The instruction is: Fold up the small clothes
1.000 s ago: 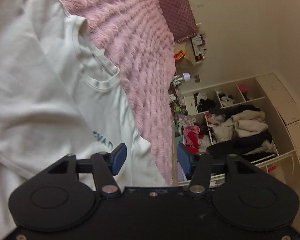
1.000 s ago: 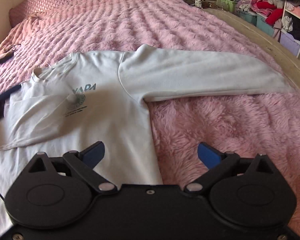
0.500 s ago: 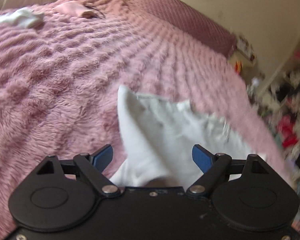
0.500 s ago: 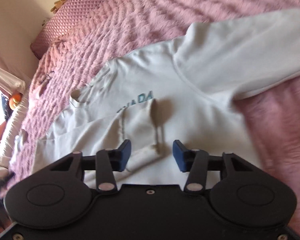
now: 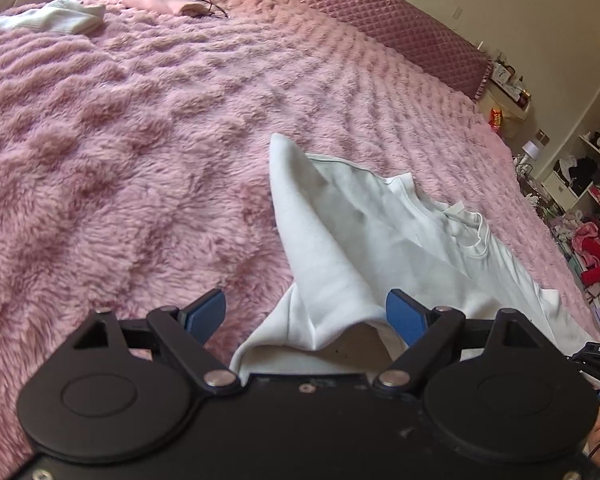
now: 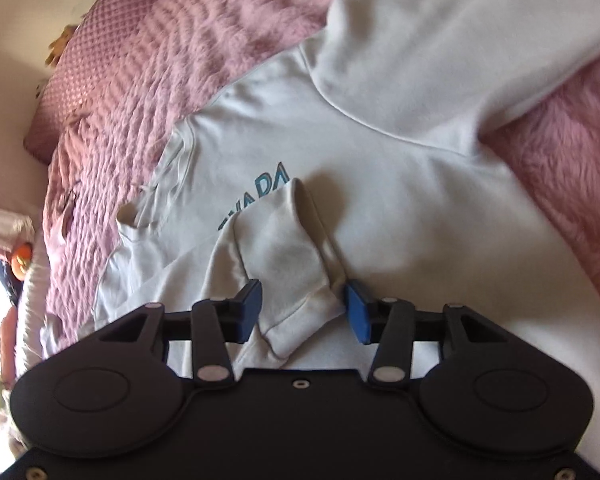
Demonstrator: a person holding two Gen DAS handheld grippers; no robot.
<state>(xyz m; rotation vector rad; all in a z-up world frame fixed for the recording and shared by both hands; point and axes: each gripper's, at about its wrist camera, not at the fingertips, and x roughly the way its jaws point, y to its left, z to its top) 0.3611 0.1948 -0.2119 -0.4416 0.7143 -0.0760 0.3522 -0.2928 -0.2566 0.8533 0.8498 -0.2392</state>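
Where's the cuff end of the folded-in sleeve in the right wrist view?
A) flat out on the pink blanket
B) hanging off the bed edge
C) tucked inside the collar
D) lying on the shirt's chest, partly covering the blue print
D: the sleeve cuff lies across the white shirt, overlapping the blue print, between the open fingers of the right hand-held gripper.

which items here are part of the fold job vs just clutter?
In the job:
- white sweatshirt spread on the pink blanket
- folded-in sleeve cuff between the right gripper fingers
- left gripper, open over the shoulder edge

Lying about:
- white sock
- pink cloth
- shelves of clothes
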